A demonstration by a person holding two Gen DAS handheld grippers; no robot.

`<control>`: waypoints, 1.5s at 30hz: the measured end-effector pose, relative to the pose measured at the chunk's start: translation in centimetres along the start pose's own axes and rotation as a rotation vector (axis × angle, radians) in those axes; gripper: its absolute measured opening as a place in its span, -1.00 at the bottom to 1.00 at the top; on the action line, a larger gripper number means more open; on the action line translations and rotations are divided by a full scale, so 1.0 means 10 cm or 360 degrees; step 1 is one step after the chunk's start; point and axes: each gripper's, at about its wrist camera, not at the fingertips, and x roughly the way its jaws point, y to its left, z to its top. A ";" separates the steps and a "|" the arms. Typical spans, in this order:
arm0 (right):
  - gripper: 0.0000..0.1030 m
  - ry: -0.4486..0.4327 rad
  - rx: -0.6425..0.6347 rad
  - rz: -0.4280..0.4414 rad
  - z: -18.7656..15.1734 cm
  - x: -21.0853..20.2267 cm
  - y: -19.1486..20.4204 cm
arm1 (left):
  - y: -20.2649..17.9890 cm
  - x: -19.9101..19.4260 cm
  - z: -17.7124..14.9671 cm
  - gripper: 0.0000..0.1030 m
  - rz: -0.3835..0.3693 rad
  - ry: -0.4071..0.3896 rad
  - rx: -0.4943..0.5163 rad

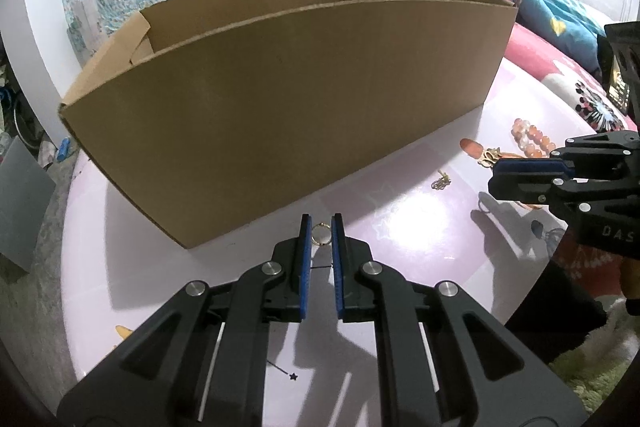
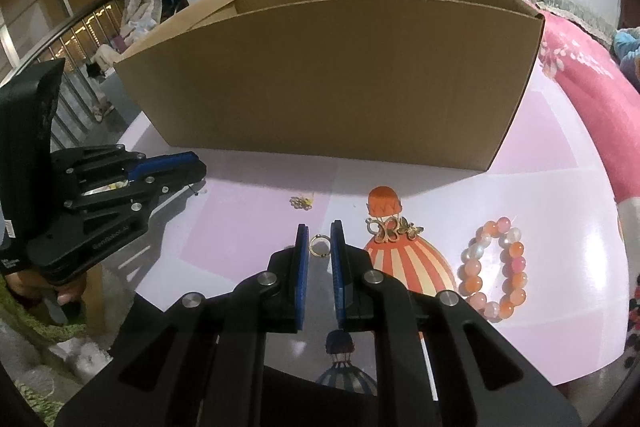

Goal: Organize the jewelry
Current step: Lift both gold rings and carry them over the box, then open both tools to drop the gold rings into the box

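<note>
A small gold ring (image 1: 321, 234) sits pinched between the blue pads of my left gripper (image 1: 321, 223), just in front of the near wall of a long open cardboard box (image 1: 280, 107). My right gripper (image 2: 319, 231) is shut on a second gold ring (image 2: 319, 246) above the lilac table (image 2: 540, 187). On the table right of it lie a gold butterfly piece (image 2: 394, 227) and an orange-pink bead bracelet (image 2: 494, 267). A tiny gold piece (image 2: 301, 203) lies ahead to the left. Each gripper shows in the other's view: the right gripper (image 1: 493, 173) and the left gripper (image 2: 202, 169).
The cardboard box (image 2: 320, 75) fills the back of the table, and its inside is hidden. The tabletop carries printed balloon pictures (image 2: 408, 263). A pink patterned bed (image 2: 592, 87) lies to the right. The table's edge drops off near my left side, with clutter on the floor beyond.
</note>
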 end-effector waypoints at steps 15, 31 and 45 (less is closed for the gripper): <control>-0.78 -0.0227 -0.0123 0.0007 0.25 -0.59 0.05 | -0.08 -0.79 0.34 -0.83 -0.0127 -0.0266 -0.0002; -0.78 -0.0264 -0.0237 -0.0013 1.67 -0.33 -0.05 | 0.25 -0.14 1.40 -0.83 -0.0185 -0.0074 -0.0118; -0.70 0.0088 -0.0003 -0.0094 1.77 0.32 -0.30 | 0.45 0.38 1.31 -0.71 -0.0237 0.0238 -0.0300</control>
